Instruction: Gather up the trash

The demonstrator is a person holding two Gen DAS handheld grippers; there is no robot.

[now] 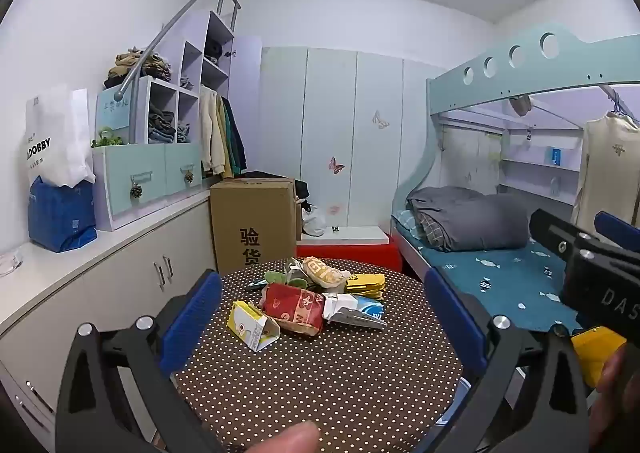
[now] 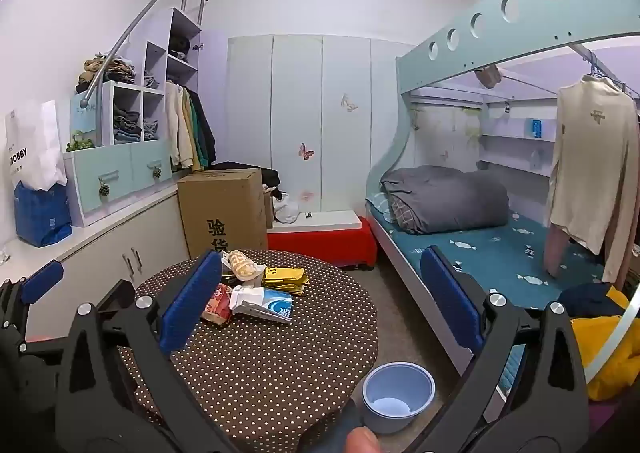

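A pile of trash lies on the round brown polka-dot table (image 1: 320,381): a yellow-white carton (image 1: 252,326), a red wrapper (image 1: 294,307), a blue-white wrapper (image 1: 356,309), a yellow packet (image 1: 365,283) and a beige snack bag (image 1: 325,271). My left gripper (image 1: 320,321) is open and empty, its blue fingers either side of the pile, short of it. My right gripper (image 2: 316,301) is open and empty above the table's right part; the blue-white wrapper (image 2: 266,303) and yellow packet (image 2: 285,277) show between its fingers. A small blue bin (image 2: 398,395) stands on the floor by the table.
A cardboard box (image 1: 254,221) and a red-and-white low bench (image 1: 348,247) stand behind the table. White cabinets (image 1: 100,273) run along the left. A bunk bed (image 1: 500,253) with a grey quilt is at the right. A yellow garment (image 2: 604,349) lies at the right.
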